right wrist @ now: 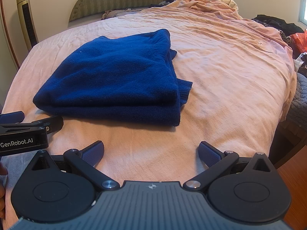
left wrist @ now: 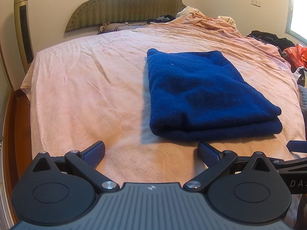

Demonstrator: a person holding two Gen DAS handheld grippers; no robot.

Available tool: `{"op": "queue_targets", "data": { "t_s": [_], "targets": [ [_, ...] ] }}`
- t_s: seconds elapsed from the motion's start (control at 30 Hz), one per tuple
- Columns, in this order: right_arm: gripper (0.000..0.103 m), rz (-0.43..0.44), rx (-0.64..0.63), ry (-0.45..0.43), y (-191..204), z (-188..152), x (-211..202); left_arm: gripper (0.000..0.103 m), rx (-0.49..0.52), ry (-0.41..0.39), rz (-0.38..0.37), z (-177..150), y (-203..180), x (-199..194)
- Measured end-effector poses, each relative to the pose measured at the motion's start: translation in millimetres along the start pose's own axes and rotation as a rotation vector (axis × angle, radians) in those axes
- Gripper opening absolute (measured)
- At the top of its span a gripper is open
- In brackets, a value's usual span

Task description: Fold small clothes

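Blue sweater (left wrist: 207,94) folded on bed; left tongs (left wrist: 151,151), right tongs (right wrist: 151,151) spread wide, empty.

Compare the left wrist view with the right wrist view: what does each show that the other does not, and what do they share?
Only the left wrist view shows the left gripper head-on, jaws open and empty, and the sweater's plain folded left edge.

Only the right wrist view shows the right gripper head-on, jaws open and empty, the ribbed cuff poking out on the sweater's right side, and the GenRobot.AI label.

Both show the folded blue sweater lying on the pink bedsheet, the headboard and the tower fan.
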State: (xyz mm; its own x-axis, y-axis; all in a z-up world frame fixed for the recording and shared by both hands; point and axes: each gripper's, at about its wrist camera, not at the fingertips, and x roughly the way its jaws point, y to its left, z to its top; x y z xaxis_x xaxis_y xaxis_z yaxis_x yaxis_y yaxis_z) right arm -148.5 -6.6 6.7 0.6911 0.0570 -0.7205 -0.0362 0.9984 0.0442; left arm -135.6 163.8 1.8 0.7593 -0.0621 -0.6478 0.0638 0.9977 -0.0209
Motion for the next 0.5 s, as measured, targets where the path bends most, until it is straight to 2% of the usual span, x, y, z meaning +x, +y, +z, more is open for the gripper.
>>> {"op": "queue_targets", "data": {
  "t_s": [0.23, 0.33, 0.5],
  "targets": [
    [0.102, 0.001, 0.0, 0.006, 0, 1, -1, 0.103, 0.001, 0.002, 0.008, 0, -1, -1],
    [0.103, 0.021, 0.016, 0.021, -6, 7, -7, 0.103, -0.014, 0.009, 0.029, 1, -3, -14],
    [0.103, 0.043, 0.062, -0.046, -14, 20, -38, 0.103, -0.082, -0.045, 0.01, 12, 7, -50]
  ]
}}
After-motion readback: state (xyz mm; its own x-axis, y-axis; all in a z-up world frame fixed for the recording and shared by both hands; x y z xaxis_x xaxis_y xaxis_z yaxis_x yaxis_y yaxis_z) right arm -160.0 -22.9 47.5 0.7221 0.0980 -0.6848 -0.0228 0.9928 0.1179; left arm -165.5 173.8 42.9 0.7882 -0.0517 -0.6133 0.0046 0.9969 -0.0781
